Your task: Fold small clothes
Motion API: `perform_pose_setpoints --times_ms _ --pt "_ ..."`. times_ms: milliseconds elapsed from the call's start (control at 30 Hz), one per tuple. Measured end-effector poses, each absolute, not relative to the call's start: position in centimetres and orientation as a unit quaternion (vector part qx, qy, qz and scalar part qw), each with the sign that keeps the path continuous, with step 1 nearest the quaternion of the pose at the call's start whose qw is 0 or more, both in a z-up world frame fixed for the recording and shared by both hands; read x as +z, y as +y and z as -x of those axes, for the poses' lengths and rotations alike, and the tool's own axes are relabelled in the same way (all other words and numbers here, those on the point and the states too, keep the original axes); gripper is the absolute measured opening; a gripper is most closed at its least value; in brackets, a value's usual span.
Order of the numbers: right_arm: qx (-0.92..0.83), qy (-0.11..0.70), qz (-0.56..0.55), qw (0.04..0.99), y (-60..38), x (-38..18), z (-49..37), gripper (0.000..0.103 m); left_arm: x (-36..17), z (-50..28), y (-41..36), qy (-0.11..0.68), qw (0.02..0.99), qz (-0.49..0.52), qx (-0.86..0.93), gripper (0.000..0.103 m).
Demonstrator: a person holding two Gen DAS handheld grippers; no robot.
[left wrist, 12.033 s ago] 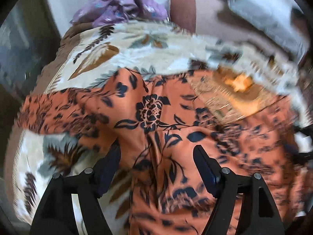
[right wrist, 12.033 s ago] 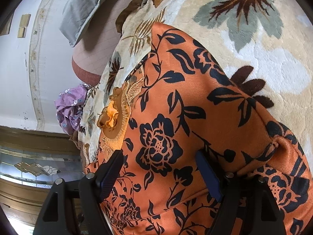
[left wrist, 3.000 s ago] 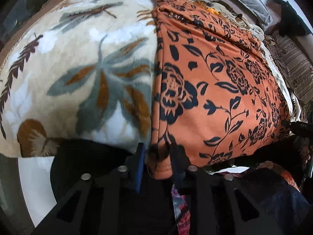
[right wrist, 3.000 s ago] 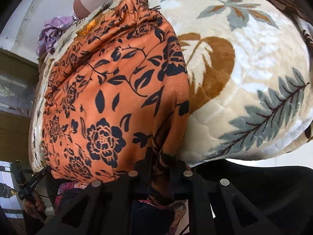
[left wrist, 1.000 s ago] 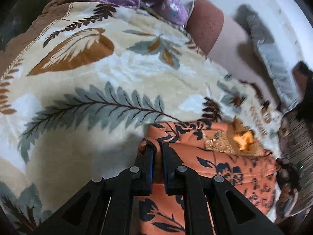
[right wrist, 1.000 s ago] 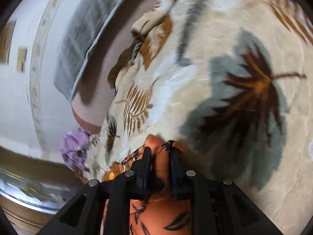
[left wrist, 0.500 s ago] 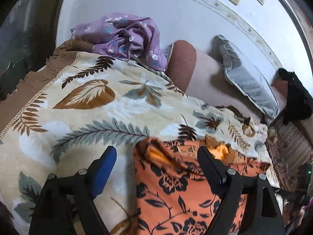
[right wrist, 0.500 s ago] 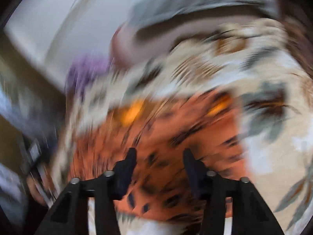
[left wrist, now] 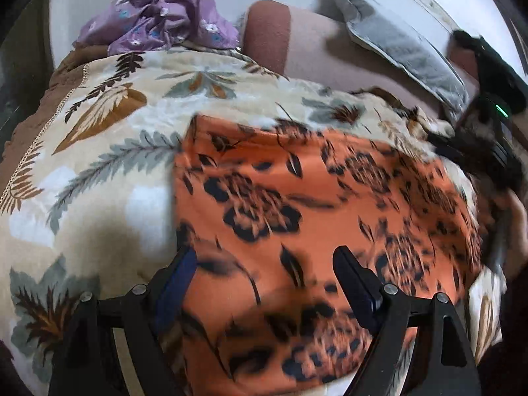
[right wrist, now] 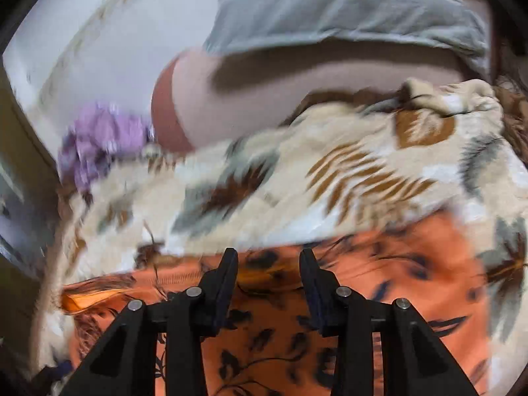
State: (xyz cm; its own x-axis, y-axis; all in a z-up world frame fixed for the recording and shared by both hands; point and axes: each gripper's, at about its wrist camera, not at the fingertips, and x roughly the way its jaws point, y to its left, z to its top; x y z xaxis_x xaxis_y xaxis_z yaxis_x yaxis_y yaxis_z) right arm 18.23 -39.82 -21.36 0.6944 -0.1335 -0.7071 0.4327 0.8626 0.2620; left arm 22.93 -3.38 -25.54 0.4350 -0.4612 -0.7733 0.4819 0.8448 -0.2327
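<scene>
An orange garment with a black flower print (left wrist: 313, 204) lies folded on a cream leaf-patterned blanket (left wrist: 109, 151). My left gripper (left wrist: 264, 264) is open and empty, just above the garment's near part. In the right wrist view the same garment (right wrist: 412, 264) fills the lower frame, blurred by motion. My right gripper (right wrist: 269, 257) is open and empty over the garment's far edge. The other gripper shows as a dark shape (left wrist: 495, 105) at the far right of the left wrist view.
A crumpled purple garment (left wrist: 158, 13) lies at the blanket's far left, also in the right wrist view (right wrist: 99, 145). A brown bolster (left wrist: 297, 52) and a grey pillow (left wrist: 396, 43) lie against the white wall behind.
Both grippers let go of the garment's corners and opened after folding it away from me. The left drew back over the garment. The right swung round fast, with blur.
</scene>
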Motion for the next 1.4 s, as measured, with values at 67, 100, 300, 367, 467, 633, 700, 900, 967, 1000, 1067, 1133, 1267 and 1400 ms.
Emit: perform_pose_setpoints --times_ms 67,100,300,367,467,633,700,900,967,1000,1067,1133,1267,1400 --pt "-0.156 0.365 -0.182 0.900 -40.1 -20.8 -15.5 0.042 -25.8 -24.5 -3.9 0.456 0.848 -0.010 -0.270 0.085" --pt "-0.153 0.380 -0.176 0.895 -40.3 -21.0 -13.8 0.042 -26.0 -25.7 -4.6 0.462 0.849 -0.014 -0.255 0.085" --pt "-0.196 0.459 -0.194 0.845 -43.1 -25.6 -8.4 0.049 -29.2 -31.1 -7.4 0.508 0.843 -0.029 -0.177 0.085" --pt "-0.187 0.458 -0.245 0.834 -44.3 -27.3 -7.6 0.050 -28.8 -30.7 -7.9 0.504 0.845 -0.049 -0.172 0.085" --pt "-0.178 0.448 -0.264 0.835 -44.3 -25.8 -6.9 0.050 -27.6 -28.8 -7.4 0.496 0.847 -0.058 -0.184 0.085" --pt "-0.141 0.405 -0.320 0.845 -43.0 -23.7 -4.1 0.053 -24.3 -22.6 -5.7 0.447 0.872 -0.079 -0.181 0.086" --pt "-0.140 0.399 -0.318 0.848 -41.7 -23.5 -3.1 0.055 -23.3 -20.3 -5.3 0.431 0.882 -0.089 -0.167 0.086" --pt "-0.164 0.471 -0.299 0.813 -38.8 -26.4 -2.3 0.058 -20.8 -14.7 -5.0 0.391 0.906 -0.104 -0.124 0.087" --pt "-0.161 0.460 -0.302 0.819 -38.5 -25.7 -1.7 0.058 -19.4 -12.8 -5.0 0.370 0.915 -0.112 -0.118 0.086" --pt "-0.154 0.443 -0.314 0.825 -38.4 -25.2 -1.2 0.058 -18.8 -12.2 -5.1 0.360 0.918 -0.114 -0.118 0.087" --pt "-0.153 0.426 -0.320 0.833 -38.2 -24.4 -0.3 0.058 -17.5 -11.1 -5.1 0.341 0.925 -0.118 -0.119 0.087" --pt "-0.151 0.409 -0.316 0.842 -37.6 -23.6 0.6 0.058 -15.9 -9.9 -5.1 0.323 0.931 -0.120 -0.122 0.087" --pt "-0.135 0.388 -0.306 0.859 -36.3 -22.2 1.5 0.058 -14.0 -8.5 -5.2 0.299 0.939 -0.118 -0.124 0.087" --pt "-0.124 0.381 -0.295 0.868 -35.4 -21.4 1.7 0.058 -13.0 -7.5 -5.5 0.293 0.942 -0.114 -0.122 0.087"
